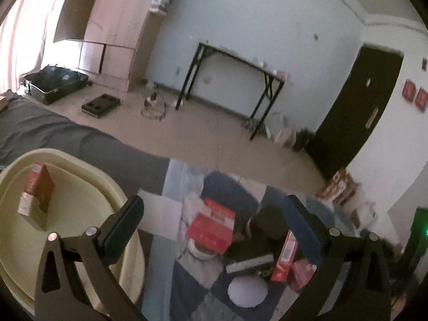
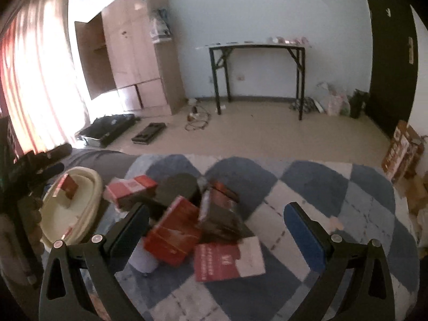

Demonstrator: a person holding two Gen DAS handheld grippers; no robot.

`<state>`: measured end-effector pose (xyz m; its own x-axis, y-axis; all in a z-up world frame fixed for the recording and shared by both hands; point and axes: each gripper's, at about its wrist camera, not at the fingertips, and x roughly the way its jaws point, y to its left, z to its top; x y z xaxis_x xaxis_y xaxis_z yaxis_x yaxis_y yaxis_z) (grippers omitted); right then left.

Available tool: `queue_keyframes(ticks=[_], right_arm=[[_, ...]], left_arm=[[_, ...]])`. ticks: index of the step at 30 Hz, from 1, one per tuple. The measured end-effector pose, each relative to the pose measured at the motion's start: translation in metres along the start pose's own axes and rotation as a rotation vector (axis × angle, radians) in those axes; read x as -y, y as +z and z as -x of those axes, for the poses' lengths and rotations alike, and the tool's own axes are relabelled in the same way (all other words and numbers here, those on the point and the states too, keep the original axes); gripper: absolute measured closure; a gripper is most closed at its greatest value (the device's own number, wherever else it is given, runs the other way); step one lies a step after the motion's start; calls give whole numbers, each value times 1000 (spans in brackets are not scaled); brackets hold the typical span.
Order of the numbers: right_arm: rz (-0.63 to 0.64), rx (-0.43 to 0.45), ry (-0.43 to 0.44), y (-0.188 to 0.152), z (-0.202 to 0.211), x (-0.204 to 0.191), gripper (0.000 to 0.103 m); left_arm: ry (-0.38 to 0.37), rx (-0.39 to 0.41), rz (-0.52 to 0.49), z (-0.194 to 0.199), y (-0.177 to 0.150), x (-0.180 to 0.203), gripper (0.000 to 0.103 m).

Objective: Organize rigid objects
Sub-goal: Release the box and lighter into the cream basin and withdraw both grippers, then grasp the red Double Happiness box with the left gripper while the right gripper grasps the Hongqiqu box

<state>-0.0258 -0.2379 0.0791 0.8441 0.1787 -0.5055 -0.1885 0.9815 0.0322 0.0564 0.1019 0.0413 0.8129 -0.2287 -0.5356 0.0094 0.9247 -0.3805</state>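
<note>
A pile of red boxes (image 2: 174,234) and dark objects lies on a blue and white checkered blanket (image 2: 334,187). A cream oval basin (image 2: 88,214) at the left holds one red and white box (image 2: 65,190). In the left wrist view the basin (image 1: 88,187) with its box (image 1: 37,190) is at the lower left, and a red box (image 1: 211,231), a white round lid (image 1: 247,293) and a black round object (image 1: 267,222) lie ahead. My left gripper (image 1: 214,214) is open and empty above the pile. My right gripper (image 2: 216,219) is open and empty above the pile.
A grey sheet (image 1: 53,131) covers the bed beyond the blanket. Across the floor stand a black-legged folding table (image 2: 256,48), a wooden wardrobe (image 2: 139,53), an open suitcase (image 2: 107,129) and a dark door (image 2: 388,53). A cardboard box (image 2: 401,149) is at the right.
</note>
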Motion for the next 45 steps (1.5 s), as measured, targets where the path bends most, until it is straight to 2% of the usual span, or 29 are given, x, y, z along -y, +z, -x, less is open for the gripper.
queue_keyframes(ticks=[2,6,15,45], right_arm=[[0,-1,-3,8,-2,2,0],[14,1,20,20,1,-1,0],[31,-25,24,15,-29,7,0],[36,-30,55,12,-35,7,0]], left_arm=[[7,-17,-22,-3,-2,5,0],[32,9,-78,5,-5,15,0],[51,-13,-126,-3,-7,22,0],[49,-36,-194,-9,-16,38,0]])
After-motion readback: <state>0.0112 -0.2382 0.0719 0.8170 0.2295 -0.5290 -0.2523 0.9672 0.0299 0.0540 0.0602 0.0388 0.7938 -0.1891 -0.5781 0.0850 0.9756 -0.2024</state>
